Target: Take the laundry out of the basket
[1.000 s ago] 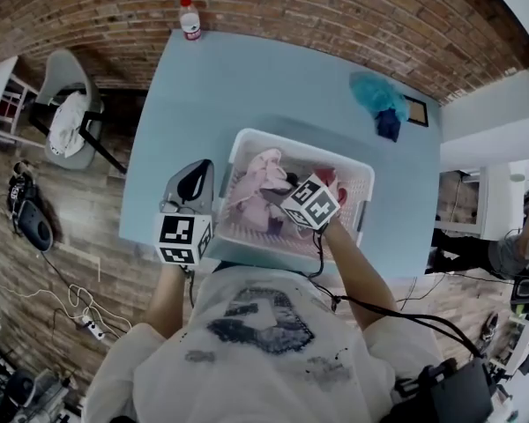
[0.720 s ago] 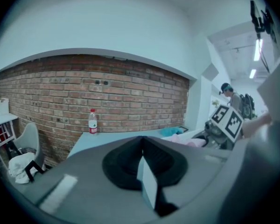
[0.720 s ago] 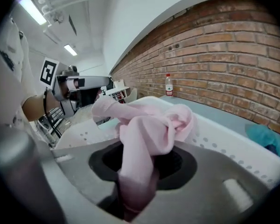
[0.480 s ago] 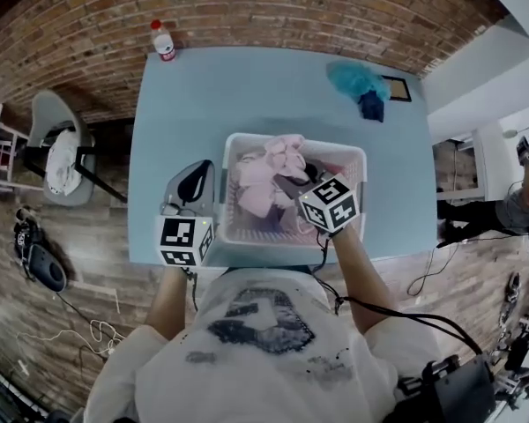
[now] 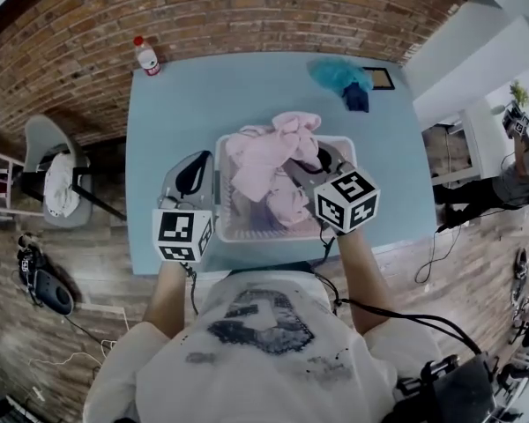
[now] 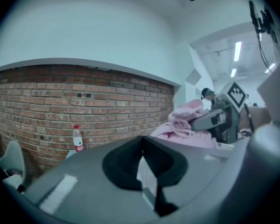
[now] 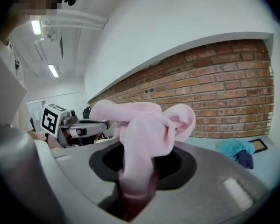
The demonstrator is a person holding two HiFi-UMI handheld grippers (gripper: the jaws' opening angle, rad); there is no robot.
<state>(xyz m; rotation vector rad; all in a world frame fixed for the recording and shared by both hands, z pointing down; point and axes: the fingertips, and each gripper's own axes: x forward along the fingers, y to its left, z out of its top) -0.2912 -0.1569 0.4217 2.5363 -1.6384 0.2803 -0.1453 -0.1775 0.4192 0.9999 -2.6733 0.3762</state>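
Note:
A white laundry basket [image 5: 223,233] stands in the middle of the light blue table [image 5: 176,113]. My right gripper [image 5: 307,163] is shut on a pink garment [image 5: 269,152] and holds it up above the basket, its folds draping over the far rim. In the right gripper view the pink garment [image 7: 149,125] bunches between the jaws of my right gripper [image 7: 139,171]. More pinkish laundry [image 5: 286,208] lies inside the basket. My left gripper [image 5: 192,171] hovers just outside the basket's left wall. The left gripper view shows my left gripper [image 6: 142,155] shut and holding nothing.
A water bottle [image 5: 145,55] stands at the table's far left corner. A teal cloth [image 5: 338,76] with a dark cloth [image 5: 357,100] lies at the far right, beside a small frame [image 5: 379,78]. A grey chair [image 5: 57,179] with a white cloth stands left of the table, and a brick wall runs behind.
My right gripper has risen with the pink garment, pulling it up out of the basket. The left gripper has stayed beside the basket's left wall.

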